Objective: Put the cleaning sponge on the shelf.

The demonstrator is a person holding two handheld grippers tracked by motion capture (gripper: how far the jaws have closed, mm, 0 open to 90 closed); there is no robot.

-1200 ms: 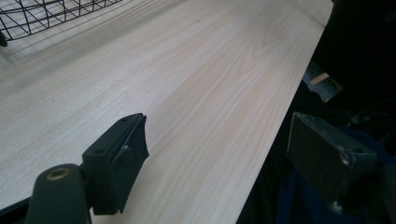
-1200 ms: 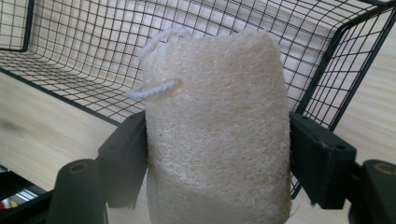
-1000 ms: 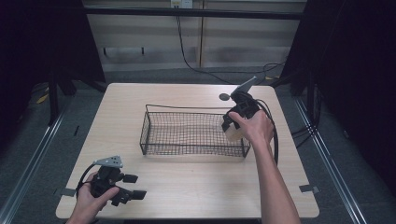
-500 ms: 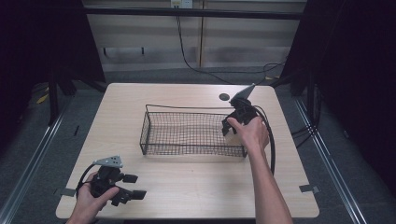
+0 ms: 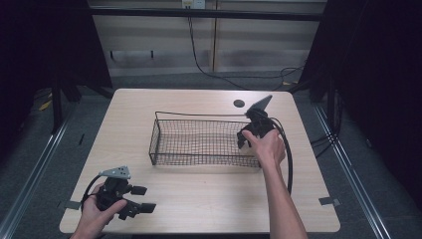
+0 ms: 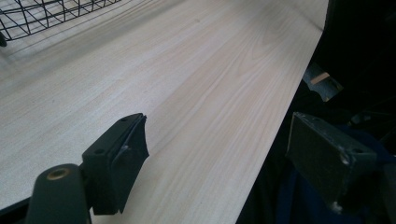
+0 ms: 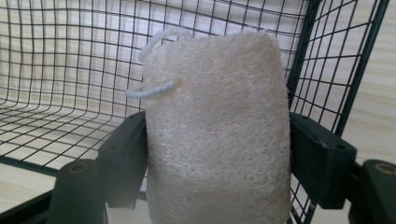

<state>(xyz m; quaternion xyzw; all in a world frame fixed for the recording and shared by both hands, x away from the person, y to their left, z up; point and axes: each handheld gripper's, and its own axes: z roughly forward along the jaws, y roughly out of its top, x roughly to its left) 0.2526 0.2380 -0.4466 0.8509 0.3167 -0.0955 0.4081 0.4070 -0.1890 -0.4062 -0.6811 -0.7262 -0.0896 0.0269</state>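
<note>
The worktop (image 5: pixel 199 199) is carrying a black wire basket (image 5: pixel 199 142), and the right claw (image 7: pixel 217 154) is gripping a pale loofah pad (image 7: pixel 217 135) at the basket's right end. The left claw (image 6: pixel 233 158) is gaping wide, holding nothing. The pad is looking light, soft and squashy, best pinched across its flat sides; it is cream, fibrous, with a white cord loop (image 7: pixel 156 88).

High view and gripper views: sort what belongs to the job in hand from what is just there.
In the job:
- cream loofah sponge with white cord loop
- right gripper, jaws clamped on it
- black wire basket

Just there:
- left gripper, jaws open
- light wooden table
- round dark spot
</note>
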